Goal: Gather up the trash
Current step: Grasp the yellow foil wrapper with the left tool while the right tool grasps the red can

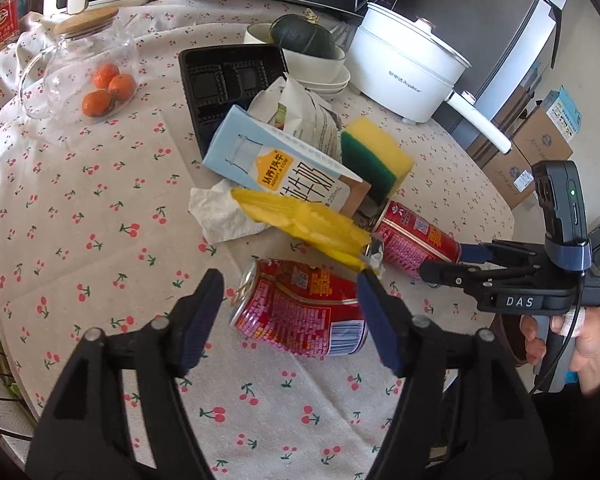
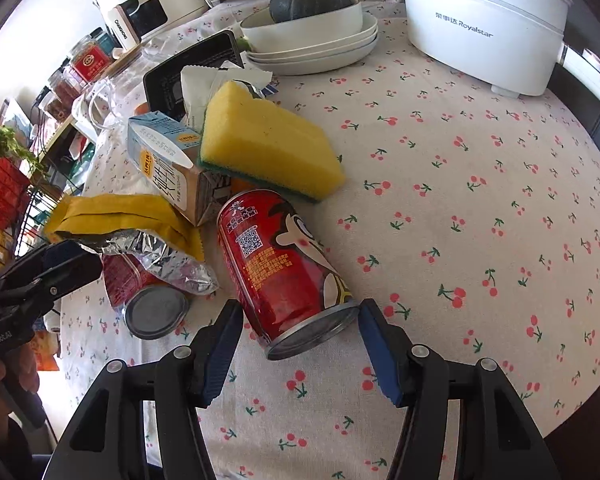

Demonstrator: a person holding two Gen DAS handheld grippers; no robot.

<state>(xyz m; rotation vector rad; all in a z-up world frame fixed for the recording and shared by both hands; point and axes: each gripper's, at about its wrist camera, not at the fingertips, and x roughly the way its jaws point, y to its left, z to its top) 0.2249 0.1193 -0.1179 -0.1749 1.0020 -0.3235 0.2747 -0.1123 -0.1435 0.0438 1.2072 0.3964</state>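
Our left gripper (image 1: 290,300) hangs with its jaws spread around a dented red can (image 1: 300,308) lying on the cherry-print tablecloth (image 1: 100,216), pads clear of it on both sides. Our right gripper (image 2: 300,344) likewise straddles the base of a second red can (image 2: 284,272), lying beside the yellow sponge (image 2: 268,144); its right pad looks just at the rim, and we cannot tell if it touches. Round cans on their sides roll easily, so an uneven squeeze could send either one away. We judge the yellow snack wrapper (image 1: 304,224) overlapping the left can may snag or drag along, and the milk carton (image 1: 284,164) sits near enough to be nudged.
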